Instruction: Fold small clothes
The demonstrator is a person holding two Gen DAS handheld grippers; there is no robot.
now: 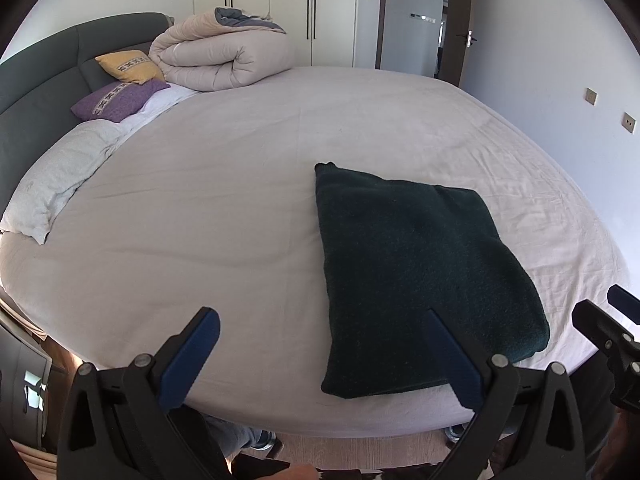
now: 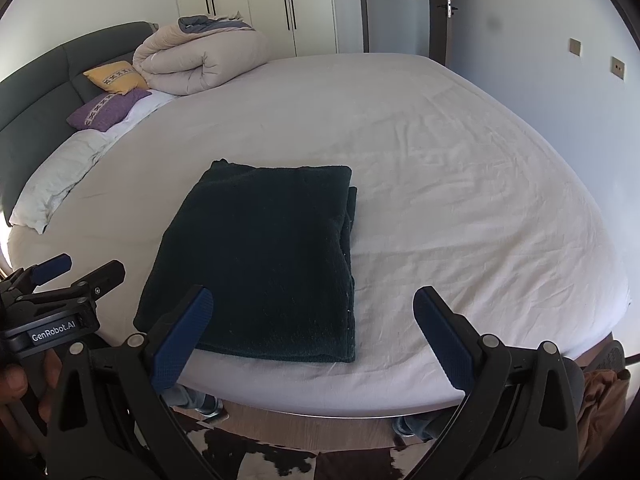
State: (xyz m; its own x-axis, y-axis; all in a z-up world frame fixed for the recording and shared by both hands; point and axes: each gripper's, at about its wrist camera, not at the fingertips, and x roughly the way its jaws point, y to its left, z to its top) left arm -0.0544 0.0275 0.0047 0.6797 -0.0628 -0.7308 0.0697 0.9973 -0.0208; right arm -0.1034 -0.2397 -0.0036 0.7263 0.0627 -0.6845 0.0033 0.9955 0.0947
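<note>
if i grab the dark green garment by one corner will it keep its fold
Probably not: the garment looks like soft knit, and its layers lie loose at the right edge, so they would likely droop apart. Its fuzzy surface should grip the pads rather than slip. It looks thick, so somewhat heavy for its size.

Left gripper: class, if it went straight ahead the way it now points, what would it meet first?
Probably the bare bed sheet. The open left gripper aims just left of the folded dark cloth; its right finger overlaps the cloth's near edge, so that might brush first. Depth is unclear.
</note>
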